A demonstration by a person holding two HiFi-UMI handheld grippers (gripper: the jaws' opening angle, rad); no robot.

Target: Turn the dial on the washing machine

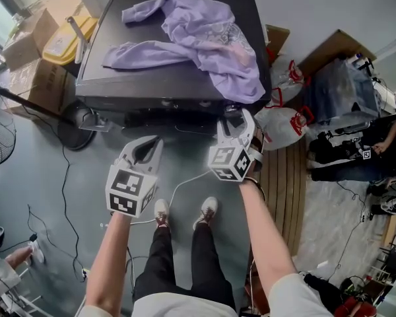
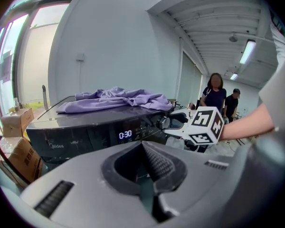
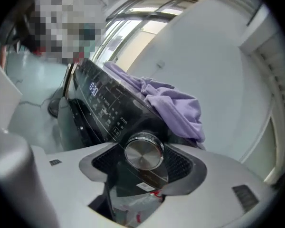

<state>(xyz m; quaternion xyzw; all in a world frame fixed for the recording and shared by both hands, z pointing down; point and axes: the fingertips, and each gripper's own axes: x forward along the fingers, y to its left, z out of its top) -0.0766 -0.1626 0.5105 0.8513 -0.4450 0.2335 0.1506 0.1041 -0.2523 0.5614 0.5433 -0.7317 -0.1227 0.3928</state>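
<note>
Gripping the round brushed-metal dial (image 3: 143, 151), the right gripper (image 1: 235, 121) had a ribbed pad pressed against each side of its rim. The dial, flat-faced and silver with a bright polished ring, projected from the right end of the glossy black control panel (image 3: 104, 103) on the front of the dark grey washing machine (image 1: 171, 84). Left of the dial, the panel's blue-white display (image 2: 125, 135) read 0:30. The left gripper (image 1: 148, 145) hung well short of the machine's front, jaws drawn together with nothing between them. A crumpled lilac garment (image 1: 204, 35) lay spread across the machine's flat top, one fold drooping over the edge above the dial.
</note>
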